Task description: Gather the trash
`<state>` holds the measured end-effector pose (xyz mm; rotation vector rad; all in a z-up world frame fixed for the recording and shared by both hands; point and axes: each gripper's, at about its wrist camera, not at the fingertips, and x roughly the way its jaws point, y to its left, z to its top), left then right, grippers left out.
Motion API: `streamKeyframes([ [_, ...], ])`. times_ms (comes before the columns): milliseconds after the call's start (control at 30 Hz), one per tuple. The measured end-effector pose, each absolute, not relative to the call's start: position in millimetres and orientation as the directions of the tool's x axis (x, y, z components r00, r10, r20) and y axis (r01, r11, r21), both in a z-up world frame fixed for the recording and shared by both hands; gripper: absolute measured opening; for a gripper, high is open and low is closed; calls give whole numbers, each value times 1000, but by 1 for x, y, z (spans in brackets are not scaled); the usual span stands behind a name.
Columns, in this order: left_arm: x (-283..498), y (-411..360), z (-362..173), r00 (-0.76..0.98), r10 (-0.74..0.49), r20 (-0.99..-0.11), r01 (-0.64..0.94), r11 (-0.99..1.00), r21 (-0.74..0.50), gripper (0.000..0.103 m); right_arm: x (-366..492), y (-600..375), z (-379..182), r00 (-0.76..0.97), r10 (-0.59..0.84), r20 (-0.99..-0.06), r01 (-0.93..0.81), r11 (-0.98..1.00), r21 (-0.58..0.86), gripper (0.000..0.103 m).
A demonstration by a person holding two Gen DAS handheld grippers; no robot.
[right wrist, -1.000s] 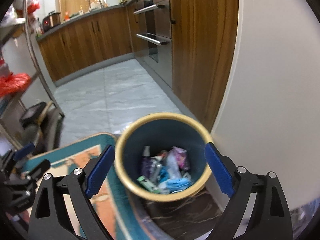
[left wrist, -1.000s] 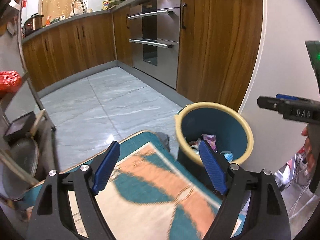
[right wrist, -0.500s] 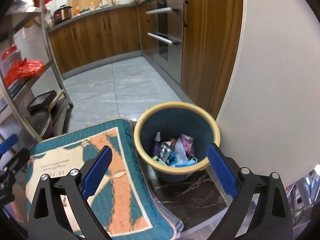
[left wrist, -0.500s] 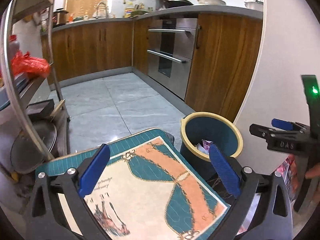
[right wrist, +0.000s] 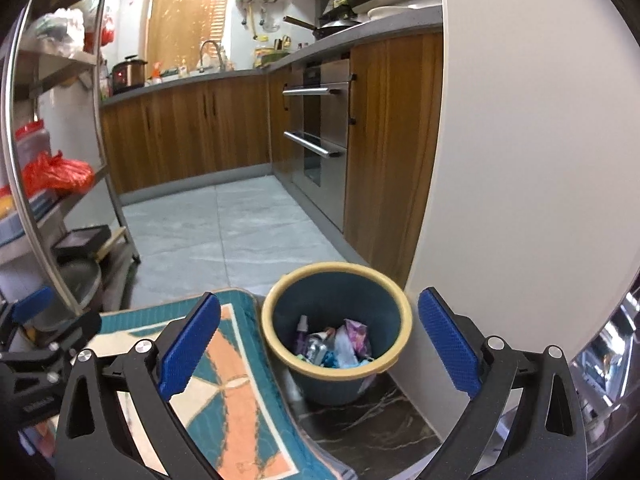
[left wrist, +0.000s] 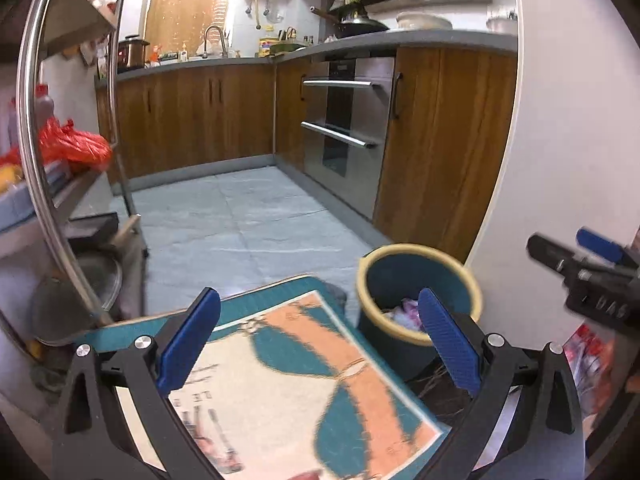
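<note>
A teal bin (right wrist: 336, 270) with a yellow rim stands on the floor by a white wall. It holds wrappers and a small bottle (right wrist: 334, 344). My right gripper (right wrist: 319, 300) hangs above and behind the bin, wide open, with nothing between its blue pads. In the left wrist view the bin (left wrist: 400, 276) sits low on the right, partly behind one finger. My left gripper (left wrist: 318, 300) is also wide open and empty, over a teal and orange mat (left wrist: 300, 380). The right gripper (left wrist: 588, 276) shows at the right edge of that view, and the left gripper (right wrist: 36, 340) at the left edge of the other.
A metal shelf rack (left wrist: 48, 184) with a red bag (left wrist: 72, 146) and pans stands on the left. Wooden cabinets (right wrist: 192, 136) and a steel oven (right wrist: 316, 136) line the far side. Grey floor tiles (right wrist: 232, 232) lie between. The mat (right wrist: 232, 380) touches the bin.
Both grippers have drawn back and up from the bin, which now looks smaller and farther off. More of the kitchen shows. The left jaws stand a little wider.
</note>
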<state>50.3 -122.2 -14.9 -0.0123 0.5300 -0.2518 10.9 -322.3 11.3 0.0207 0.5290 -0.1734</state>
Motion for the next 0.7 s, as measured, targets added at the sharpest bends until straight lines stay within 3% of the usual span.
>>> streamKeyframes([
  [700,56,-131,-20,836,-232,-497,227,971,-72,98,12,-321,6,839,-179,-514,189,981,-32,98],
])
